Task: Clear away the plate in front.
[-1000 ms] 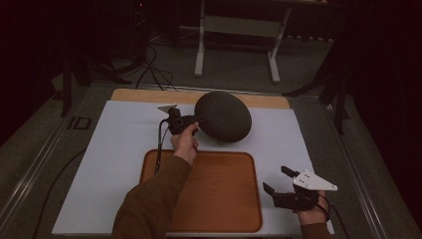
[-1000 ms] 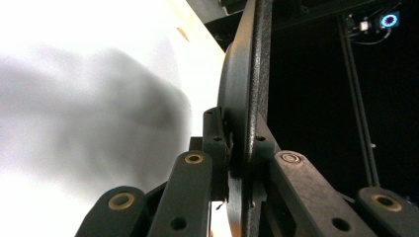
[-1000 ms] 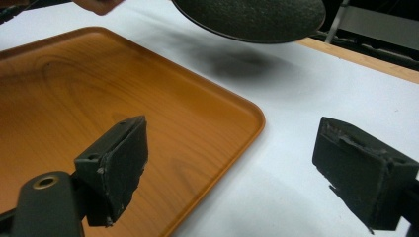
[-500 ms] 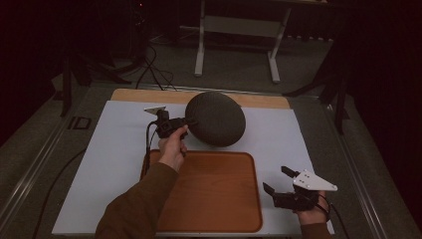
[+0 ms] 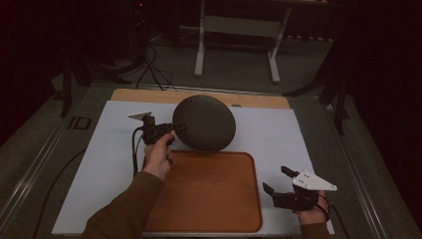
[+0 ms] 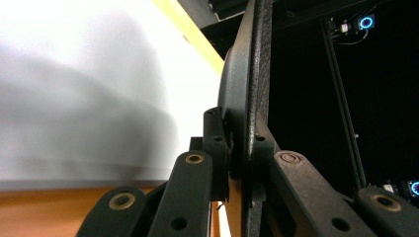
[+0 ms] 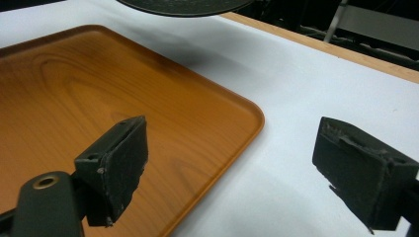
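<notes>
**Dark plate pinched by its rim above the wooden tray**

Dark and speckled, the round plate (image 5: 205, 123) hangs tilted in the air, gripped at its near-left edge by the left gripper (image 5: 171, 130). In the left gripper view the 2 black jaws are closed tight on the plate's rim (image 6: 254, 98), 1 pad on each face, with the plate standing edge-on straight ahead of the jaws. The left hand (image 5: 158, 155) holds that gripper from below, its brown sleeve reaching in across the tray's left part. A grey three-cornered plate sits on the gripper's far-left side, and its cable drops down beside the wrist.

Below and just to the right of the left gripper lies the wooden tray (image 5: 209, 199), flat on the white mat (image 5: 109, 154); the plate's lower edge overlaps the tray's far rim in the high view, and its shadow falls on the mat beyond the tray in the right gripper view.

Well apart from the plate, the right gripper (image 5: 277, 180) rests low by the tray's right side, held by the right hand (image 5: 309, 214). Its 2 jaws stand wide apart with nothing between them: ahead of the left one is the tray's rounded corner (image 7: 247, 118), ahead of the right one bare white mat.
</notes>
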Available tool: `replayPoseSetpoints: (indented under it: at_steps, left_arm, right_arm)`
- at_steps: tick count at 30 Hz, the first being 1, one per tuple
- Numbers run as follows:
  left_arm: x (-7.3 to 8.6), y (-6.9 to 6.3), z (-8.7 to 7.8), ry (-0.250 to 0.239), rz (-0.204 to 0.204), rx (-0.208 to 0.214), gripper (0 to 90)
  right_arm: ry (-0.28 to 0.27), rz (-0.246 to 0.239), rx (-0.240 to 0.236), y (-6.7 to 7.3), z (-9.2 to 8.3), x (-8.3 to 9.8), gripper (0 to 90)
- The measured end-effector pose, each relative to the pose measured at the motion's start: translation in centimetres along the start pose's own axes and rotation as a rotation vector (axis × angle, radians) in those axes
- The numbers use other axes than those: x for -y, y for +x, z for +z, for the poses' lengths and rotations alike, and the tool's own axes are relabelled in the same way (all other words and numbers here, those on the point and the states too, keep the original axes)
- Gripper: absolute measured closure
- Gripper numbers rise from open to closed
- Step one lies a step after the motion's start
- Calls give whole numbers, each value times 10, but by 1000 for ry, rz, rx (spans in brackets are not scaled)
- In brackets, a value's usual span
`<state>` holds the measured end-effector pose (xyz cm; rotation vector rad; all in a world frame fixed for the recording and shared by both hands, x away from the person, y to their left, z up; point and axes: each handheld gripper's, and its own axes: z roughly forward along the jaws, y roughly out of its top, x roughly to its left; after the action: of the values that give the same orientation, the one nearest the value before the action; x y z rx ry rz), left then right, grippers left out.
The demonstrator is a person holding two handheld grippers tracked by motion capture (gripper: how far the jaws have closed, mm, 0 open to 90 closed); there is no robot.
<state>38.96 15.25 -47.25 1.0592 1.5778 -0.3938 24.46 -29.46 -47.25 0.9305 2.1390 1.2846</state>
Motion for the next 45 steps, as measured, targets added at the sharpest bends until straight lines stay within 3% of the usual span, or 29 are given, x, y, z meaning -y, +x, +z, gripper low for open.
replayPoseSetpoints:
  at_steps: [4, 8, 23, 36, 45]
  left_arm:
    - [3, 5, -10, 4, 8, 18, 850]
    - [8, 11, -19, -2, -13, 35, 851]
    - [21, 32, -47, -14, -39, 39, 850]
    - [34, 41, -58, -2, -53, 38, 851]
    - [42, 43, -64, 14, -36, 28, 849]
  right_arm:
    - [1, -2, 0, 0, 0, 0, 137]
    - [3, 0, 1, 0, 0, 0, 137]
    - [7, -4, 2, 1, 1, 0, 137]
    - [10, -7, 2, 1, 1, 0, 137]
    - [9, -6, 2, 1, 0, 0, 137]
